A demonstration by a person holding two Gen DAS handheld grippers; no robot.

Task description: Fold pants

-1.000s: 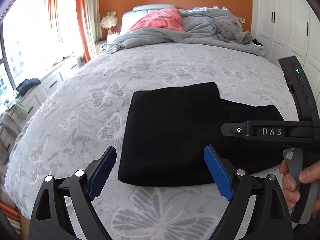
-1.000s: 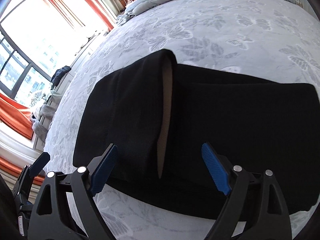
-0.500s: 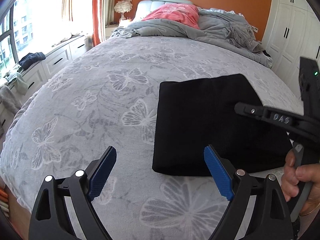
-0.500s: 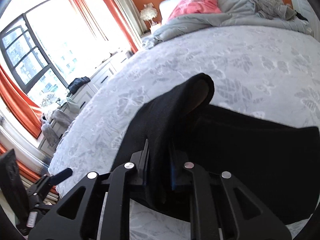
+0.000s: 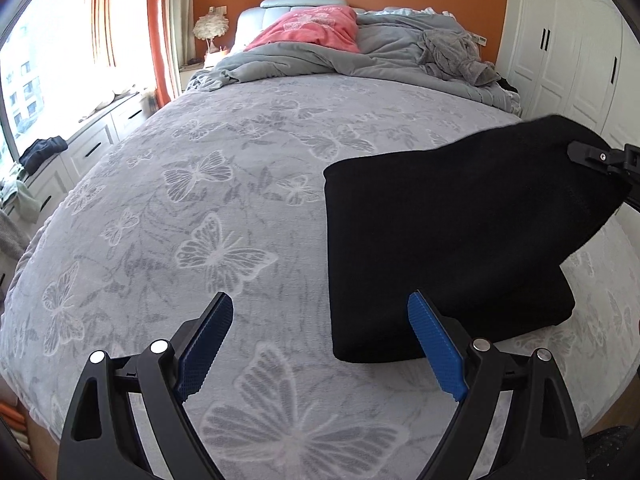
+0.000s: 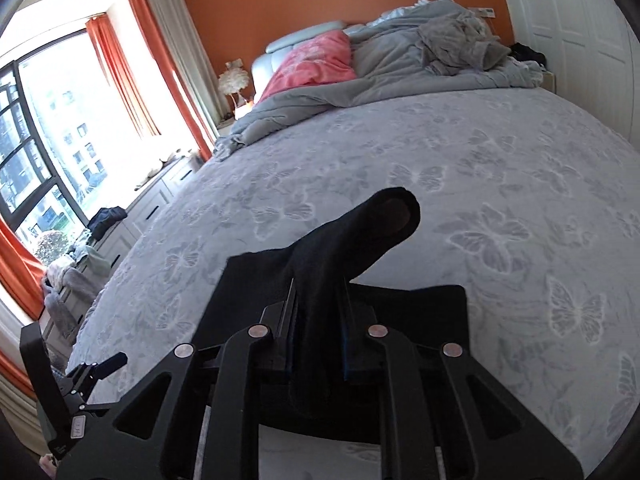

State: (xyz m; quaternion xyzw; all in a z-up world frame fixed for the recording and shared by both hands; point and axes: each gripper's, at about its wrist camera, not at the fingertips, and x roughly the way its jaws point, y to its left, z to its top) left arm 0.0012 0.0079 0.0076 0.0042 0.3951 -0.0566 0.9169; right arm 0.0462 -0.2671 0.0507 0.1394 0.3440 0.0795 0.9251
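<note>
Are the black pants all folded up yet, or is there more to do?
Nearly. The black pants already lie in a compact folded stack on the butterfly bedspread. Right now the right gripper is shut on one end of them and holds that end up off the bed. The left gripper is open beside the stack, holding nothing. What seems left: laying the lifted end over the stack, then letting go.

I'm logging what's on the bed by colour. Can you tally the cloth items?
Black: 1, the pants, held by the right tool
Pink: 1, the pillow
Grey: 2, the duvet and the crumpled garment
Total: 4
</note>
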